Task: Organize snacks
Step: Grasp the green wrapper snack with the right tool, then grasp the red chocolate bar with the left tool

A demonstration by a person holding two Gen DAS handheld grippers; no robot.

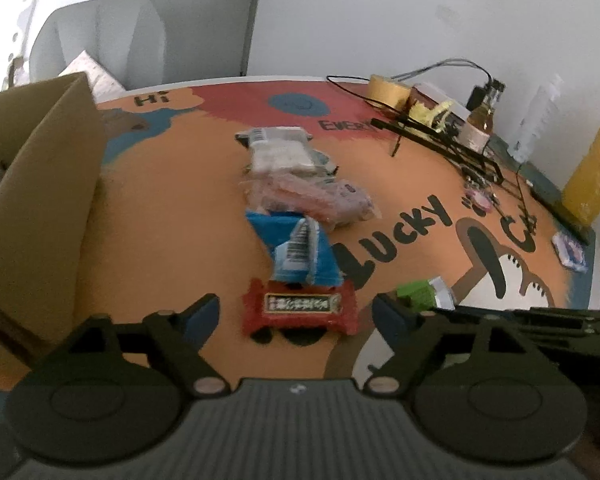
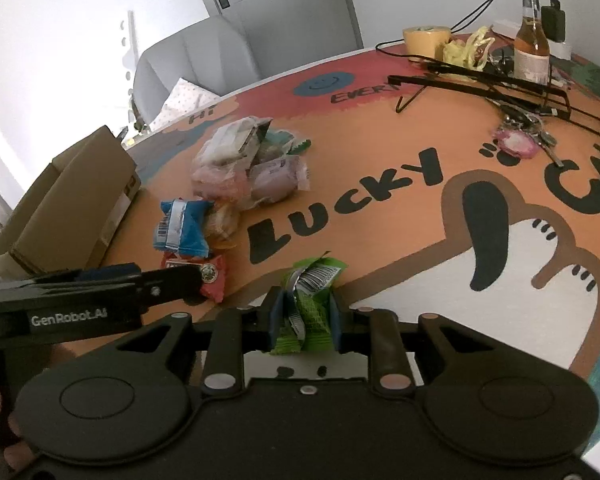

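Note:
A red snack packet lies on the orange table mat, between the open fingers of my left gripper; the gripper holds nothing. Behind it lie a blue packet, a pink bag and a grey-white packet. My right gripper is shut on a green snack packet; that packet also shows in the left wrist view. The red packet, the blue packet and the bag pile show in the right wrist view, with the left gripper over the red one.
An open cardboard box stands at the left, also in the right wrist view. At the far right are a tape roll, a bottle, black cables, keys and a yellow bottle. A grey chair stands behind.

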